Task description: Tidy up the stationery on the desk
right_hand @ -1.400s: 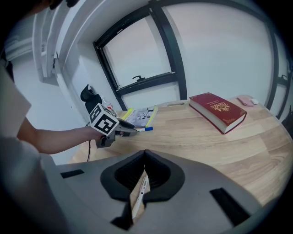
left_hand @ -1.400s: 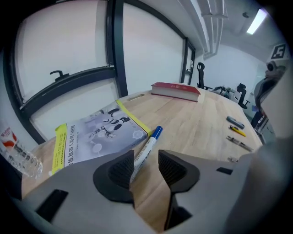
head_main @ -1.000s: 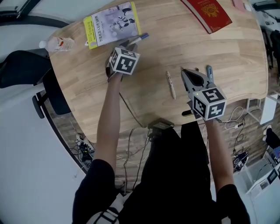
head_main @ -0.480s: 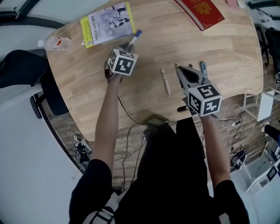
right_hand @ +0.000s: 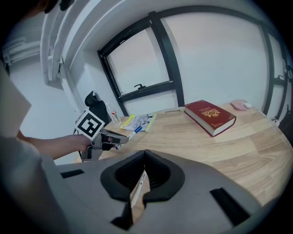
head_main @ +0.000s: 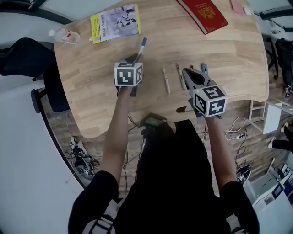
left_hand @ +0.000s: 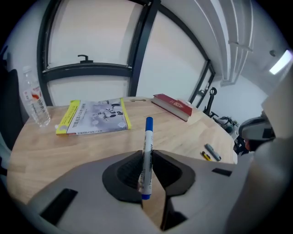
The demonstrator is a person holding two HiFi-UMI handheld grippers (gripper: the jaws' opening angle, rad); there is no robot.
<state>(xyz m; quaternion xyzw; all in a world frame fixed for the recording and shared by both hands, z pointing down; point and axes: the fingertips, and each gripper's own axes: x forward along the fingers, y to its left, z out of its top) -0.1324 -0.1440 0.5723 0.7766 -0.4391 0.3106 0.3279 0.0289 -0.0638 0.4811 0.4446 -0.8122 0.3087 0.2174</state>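
Desk [head_main: 229, 55]: pale wood with a rounded edge; bears all loose items listed below

Chair [head_main: 27, 64]: black, standing off the desk's left edge

Red book [head_main: 203, 13]: hardback with a gold emblem on its cover, lying flat at the far side of the desk, well apart from both grippers

Booklet [head_main: 115, 23]: yellow-spined with a pale printed cover, lying flat at the far left of the desk

Left gripper [left_hand: 146, 157]: held above the desk, left of centre. Its jaws have just been closing and now clamp the marker between the pads

Right gripper [right_hand: 144, 154]: over the near right part of the desk, jaws brought fully together. A slim pale pen shows in the slot behind the tips; whether it is pinched there or lies on the wood beneath cannot be told

Water bottle [head_main: 66, 35]: clear plastic with a red-and-white label, at the far left corner, just beside the booklet

Marker [head_main: 142, 48]: white barrel with a blue cap, gripped near its rear end by the left gripper, cap pointing away toward the booklet

Grey pen [head_main: 204, 69]: lying on the desk just beside the right gripper's jaws, on their right

Tan pen [head_main: 165, 80]: lying on the desk between the two grippers

Thin pen [head_main: 180, 76]: between the tan pen and the right gripper's jaws, roughly parallel to the tan pen
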